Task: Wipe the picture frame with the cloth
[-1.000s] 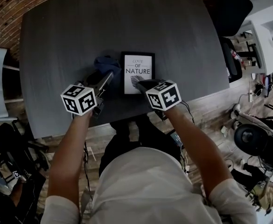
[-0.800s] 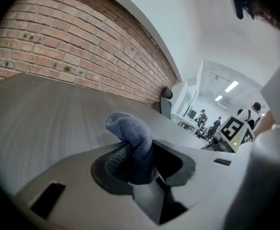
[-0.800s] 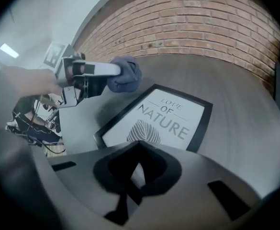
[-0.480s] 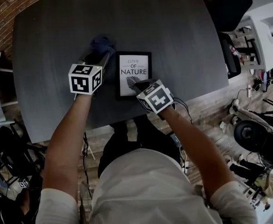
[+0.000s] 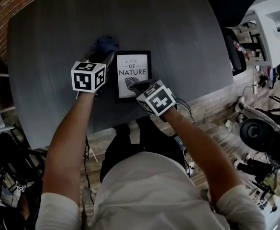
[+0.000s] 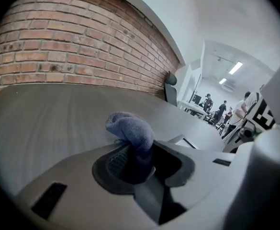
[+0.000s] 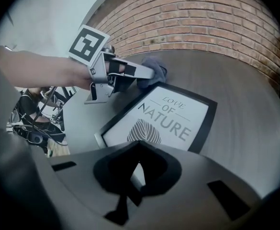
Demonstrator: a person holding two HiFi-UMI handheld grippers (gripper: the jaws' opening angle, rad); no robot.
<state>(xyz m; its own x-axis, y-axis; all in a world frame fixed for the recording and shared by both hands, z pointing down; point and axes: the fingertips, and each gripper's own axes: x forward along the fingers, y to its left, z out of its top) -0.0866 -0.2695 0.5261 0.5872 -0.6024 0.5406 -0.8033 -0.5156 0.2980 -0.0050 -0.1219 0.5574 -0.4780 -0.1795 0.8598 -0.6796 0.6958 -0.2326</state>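
The black picture frame (image 5: 133, 70) with its white "Love of Nature" print lies flat on the dark grey table (image 5: 49, 42). My left gripper (image 5: 104, 55) is shut on the blue cloth (image 5: 105, 44), just beyond the frame's far left corner. Its jaws have just been closing on the cloth. In the left gripper view the cloth (image 6: 130, 128) bulges up out of the left gripper (image 6: 137, 157), with a frame (image 6: 185, 142) corner to the right. My right gripper (image 7: 132, 169) is shut, its tips over the near edge of the frame (image 7: 163, 121). The right gripper view also shows the cloth (image 7: 154, 71).
A brick wall (image 6: 58, 47) runs behind the table. A dark chair (image 5: 230, 4) stands at the table's far right corner. Equipment and cables clutter the floor (image 5: 264, 143) on the right. The table's near edge (image 5: 130, 119) is close to my body. People (image 6: 221, 110) stand far off.
My left gripper has carried the cloth away from me, from beside the frame's left edge to just past its far left corner. The right gripper stays at the frame's near edge.
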